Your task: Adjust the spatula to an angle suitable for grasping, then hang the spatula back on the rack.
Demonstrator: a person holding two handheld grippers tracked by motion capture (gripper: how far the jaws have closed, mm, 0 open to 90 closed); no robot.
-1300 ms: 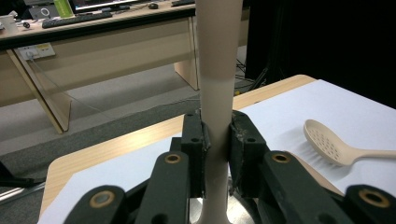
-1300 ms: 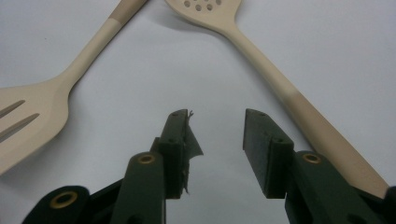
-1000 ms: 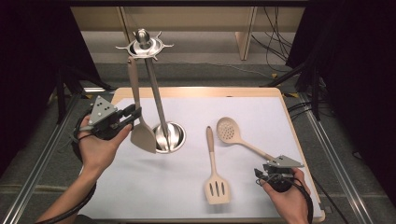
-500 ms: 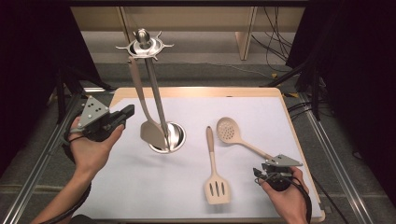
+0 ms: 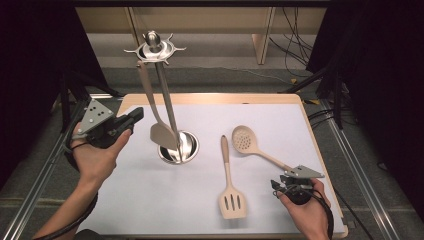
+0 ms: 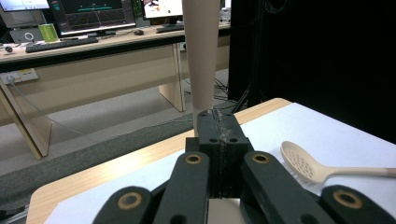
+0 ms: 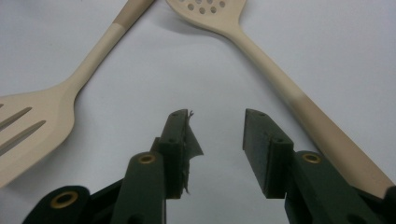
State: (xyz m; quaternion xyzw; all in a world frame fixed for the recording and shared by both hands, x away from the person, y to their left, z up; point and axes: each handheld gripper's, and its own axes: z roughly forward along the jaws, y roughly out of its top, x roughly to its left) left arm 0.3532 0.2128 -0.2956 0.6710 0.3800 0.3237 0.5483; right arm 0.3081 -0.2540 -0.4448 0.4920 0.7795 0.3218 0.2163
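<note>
One spatula (image 5: 159,131) is hung on the rack (image 5: 161,60), and the left gripper (image 5: 134,115), jaws together on nothing, is held just beside it. Beside the rack's base, the slotted turner (image 5: 231,192) and skimmer (image 5: 247,143) are left on the tabletop (image 5: 150,200). The right gripper (image 5: 278,186), jaws apart, is poised by the skimmer's handle, judged next for grasping.

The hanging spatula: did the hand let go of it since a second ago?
Yes. The left gripper let go of the hanging spatula, drew back to the left, and its fingers have just closed on nothing. The spatula swung in toward the stand. The right gripper, slotted turner and skimmer stayed put.
</note>
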